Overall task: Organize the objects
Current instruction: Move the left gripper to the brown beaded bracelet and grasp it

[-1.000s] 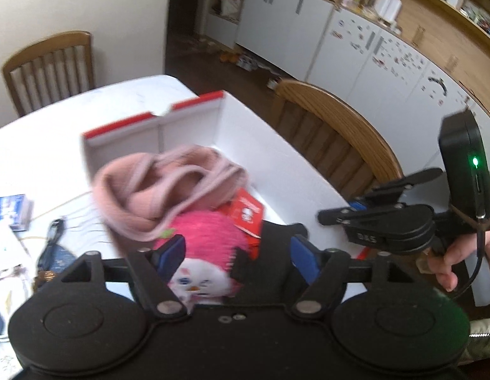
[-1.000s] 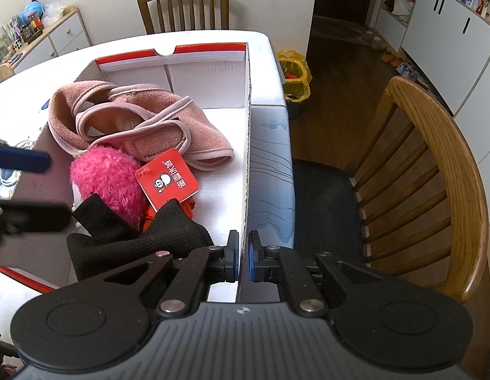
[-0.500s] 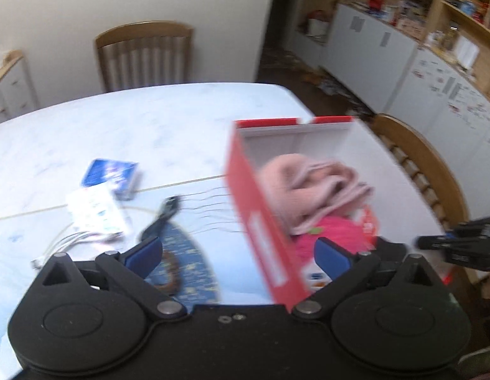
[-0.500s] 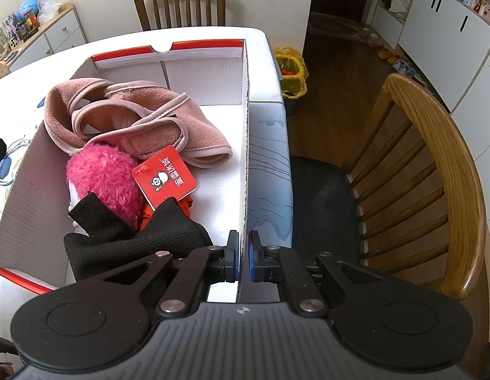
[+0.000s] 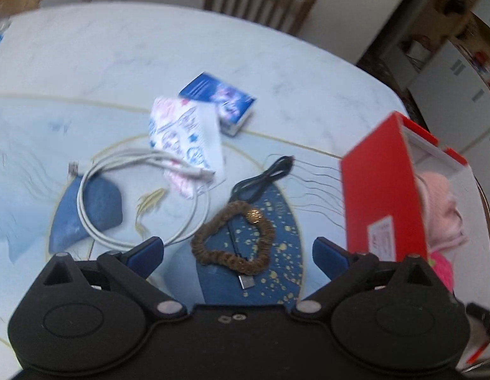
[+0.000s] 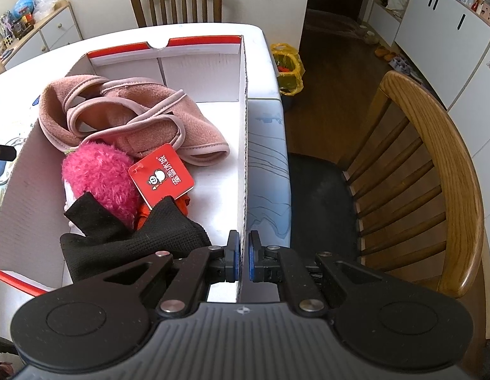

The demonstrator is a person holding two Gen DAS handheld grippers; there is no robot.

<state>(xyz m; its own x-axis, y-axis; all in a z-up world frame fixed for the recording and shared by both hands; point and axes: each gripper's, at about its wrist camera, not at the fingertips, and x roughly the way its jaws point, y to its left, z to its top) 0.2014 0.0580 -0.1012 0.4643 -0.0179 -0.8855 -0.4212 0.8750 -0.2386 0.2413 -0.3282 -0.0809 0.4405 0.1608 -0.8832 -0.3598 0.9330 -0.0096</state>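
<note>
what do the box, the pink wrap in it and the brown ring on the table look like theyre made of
The box looks like corrugated cardboard: fluted edge along its wall, white inside, glossy red outside. The right hand-held gripper is clamped on that wall. The pink wrap looks like matte fleece, with a napped surface and stitched binding. The brown ring seems to be small beads or gathered fabric; blur leaves it open.

1. The left gripper [image 5: 238, 255] is spread wide, its two blue-padded fingers [image 5: 148, 250] far apart with nothing between them. It hangs above the table, just left of the red box [image 5: 382, 202], tipped downward.
2. The right gripper [image 6: 241, 258] is pinched onto the box's right-hand wall [image 6: 242, 171] at its near end, one pad on each face of the cardboard, pointing level along the wall.
</note>
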